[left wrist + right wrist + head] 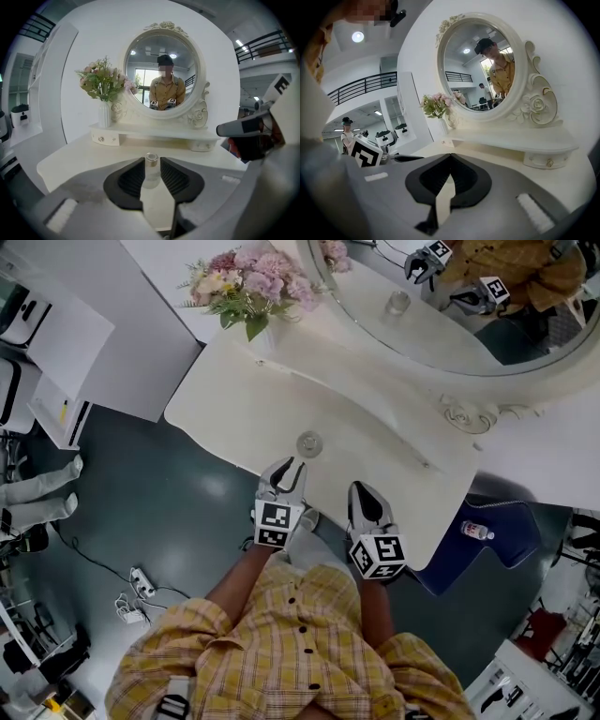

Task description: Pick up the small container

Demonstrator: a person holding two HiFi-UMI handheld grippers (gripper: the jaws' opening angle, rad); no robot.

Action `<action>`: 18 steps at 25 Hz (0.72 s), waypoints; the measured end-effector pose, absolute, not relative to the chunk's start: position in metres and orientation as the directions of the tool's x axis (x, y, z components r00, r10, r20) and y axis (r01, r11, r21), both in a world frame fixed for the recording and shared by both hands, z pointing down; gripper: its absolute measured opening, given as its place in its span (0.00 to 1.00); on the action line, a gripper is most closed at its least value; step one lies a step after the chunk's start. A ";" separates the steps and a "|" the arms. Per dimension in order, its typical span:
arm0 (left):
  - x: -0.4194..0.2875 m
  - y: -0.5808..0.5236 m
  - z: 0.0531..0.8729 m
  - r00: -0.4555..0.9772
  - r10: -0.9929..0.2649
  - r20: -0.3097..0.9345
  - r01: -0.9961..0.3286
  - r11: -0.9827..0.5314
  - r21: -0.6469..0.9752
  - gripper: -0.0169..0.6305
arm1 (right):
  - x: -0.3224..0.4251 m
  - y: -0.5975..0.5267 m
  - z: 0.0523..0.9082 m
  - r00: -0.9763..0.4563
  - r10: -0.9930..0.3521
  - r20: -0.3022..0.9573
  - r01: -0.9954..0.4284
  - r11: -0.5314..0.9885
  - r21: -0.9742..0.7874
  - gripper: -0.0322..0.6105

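Observation:
A small clear container (309, 443) with a silvery top stands on the white dressing table (234, 399), near its front edge. My left gripper (292, 463) points at it from the front, its tips just short of it. In the left gripper view the container (151, 171) shows upright in the narrow gap of the left gripper (152, 160), whose jaws stand slightly apart and open. My right gripper (366, 489) hovers over the table's front edge to the right, apart from the container. In its own view the right gripper (450, 157) is shut with nothing in it.
A vase of pink flowers (248, 282) stands at the table's back left beside the round mirror (450, 306). A raised shelf (154, 133) runs under the mirror. At the right, a blue stool (497, 540) carries a bottle (476, 531). A power strip (141, 582) lies on the floor.

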State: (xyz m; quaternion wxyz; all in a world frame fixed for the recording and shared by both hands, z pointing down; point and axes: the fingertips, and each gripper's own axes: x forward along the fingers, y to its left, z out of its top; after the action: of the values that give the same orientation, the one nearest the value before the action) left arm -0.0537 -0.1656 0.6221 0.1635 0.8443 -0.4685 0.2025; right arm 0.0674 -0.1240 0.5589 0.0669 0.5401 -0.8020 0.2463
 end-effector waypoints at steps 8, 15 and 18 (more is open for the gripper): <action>-0.041 -0.175 0.650 0.481 -0.689 0.542 -0.845 -0.529 0.077 0.37 | 0.072 -0.129 0.572 -0.403 -0.830 0.386 -0.901 0.284 -0.329 0.05; -0.031 -0.183 0.676 0.479 -0.674 0.563 -0.841 -0.536 0.074 0.47 | 0.078 -0.130 0.582 -0.398 -0.827 0.398 -0.903 0.276 -0.329 0.05; -0.027 -0.189 0.685 0.473 -0.668 0.574 -0.839 -0.540 0.064 0.49 | 0.084 -0.132 0.586 -0.391 -0.828 0.403 -0.906 0.269 -0.327 0.05</action>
State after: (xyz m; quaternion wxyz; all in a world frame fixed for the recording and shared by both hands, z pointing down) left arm -0.0266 -0.1889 0.6846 0.1715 0.8410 -0.4481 0.2500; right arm 0.0841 -0.1321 0.5855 0.0759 0.5465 -0.7930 0.2583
